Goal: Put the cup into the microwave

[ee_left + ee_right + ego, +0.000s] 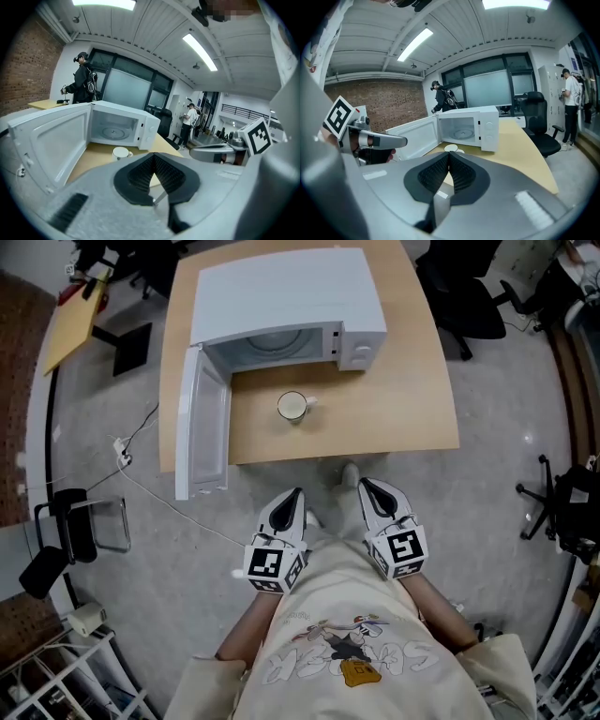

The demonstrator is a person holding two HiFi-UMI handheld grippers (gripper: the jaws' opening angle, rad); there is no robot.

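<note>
Left gripper (294,495) and right gripper (367,487) side by side, jaws pressed together, empty, cup (292,406) well ahead on table (403,409), before microwave (281,296), door (202,423) open.
</note>
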